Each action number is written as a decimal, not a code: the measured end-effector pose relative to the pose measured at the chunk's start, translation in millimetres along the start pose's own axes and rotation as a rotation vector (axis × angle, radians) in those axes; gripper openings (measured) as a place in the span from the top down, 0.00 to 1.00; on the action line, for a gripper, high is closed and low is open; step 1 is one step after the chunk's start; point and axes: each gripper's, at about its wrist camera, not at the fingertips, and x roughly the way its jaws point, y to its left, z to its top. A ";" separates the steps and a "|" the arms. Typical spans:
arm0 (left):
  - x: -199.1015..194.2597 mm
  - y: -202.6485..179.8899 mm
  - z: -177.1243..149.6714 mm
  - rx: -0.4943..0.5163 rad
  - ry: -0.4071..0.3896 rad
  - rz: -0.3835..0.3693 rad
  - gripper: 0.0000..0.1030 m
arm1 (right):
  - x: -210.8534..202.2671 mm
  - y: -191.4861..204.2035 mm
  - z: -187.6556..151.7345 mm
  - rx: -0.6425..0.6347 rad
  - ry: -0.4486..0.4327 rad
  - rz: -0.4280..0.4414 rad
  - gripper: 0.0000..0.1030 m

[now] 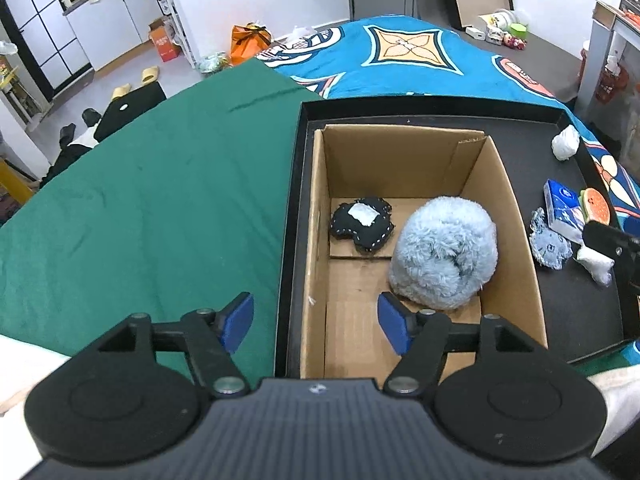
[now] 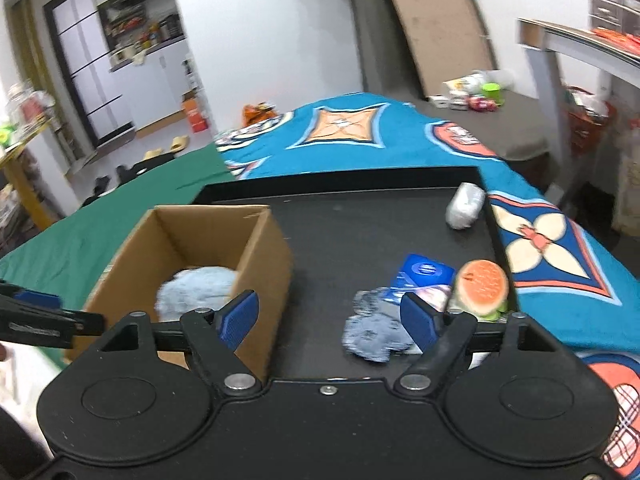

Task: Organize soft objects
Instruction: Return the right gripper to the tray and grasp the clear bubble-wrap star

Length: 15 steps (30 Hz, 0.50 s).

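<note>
An open cardboard box (image 1: pixel 508 200) stands in a black tray (image 1: pixel 292 216). In it lie a fluffy light-blue plush (image 1: pixel 444 254) and a small black stitched toy (image 1: pixel 362 224). My left gripper (image 1: pixel 316 322) is open and empty above the box's near left wall. On the tray right of the box lie a denim-blue soft piece (image 2: pixel 374 330), a blue tissue pack (image 2: pixel 426 276), a burger-shaped toy (image 2: pixel 482 286), a white soft lump (image 1: pixel 594 264) and a white bundle (image 2: pixel 464 204). My right gripper (image 2: pixel 330 318) is open and empty, just left of the denim piece.
The tray sits on a bed with a green sheet (image 1: pixel 152 200) on the left and a blue patterned blanket (image 1: pixel 412 56) behind and right. A white shelf unit (image 2: pixel 560 56) stands at right. Floor clutter and slippers (image 1: pixel 150 76) lie at far left.
</note>
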 end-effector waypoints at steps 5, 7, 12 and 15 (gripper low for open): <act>3.2 -6.3 1.4 0.014 0.007 0.023 0.30 | 3.7 -21.3 -12.4 0.084 -0.032 -0.048 0.21; 6.3 -8.6 2.7 0.014 0.020 0.028 0.29 | 5.8 -30.8 -16.9 0.128 -0.039 -0.071 0.21; 10.7 -13.9 6.0 0.016 0.037 0.048 0.27 | 11.2 -50.5 -25.8 0.194 -0.032 -0.124 0.21; 11.9 -18.7 8.2 0.028 0.039 0.066 0.24 | 14.6 -63.3 -29.5 0.240 -0.030 -0.150 0.21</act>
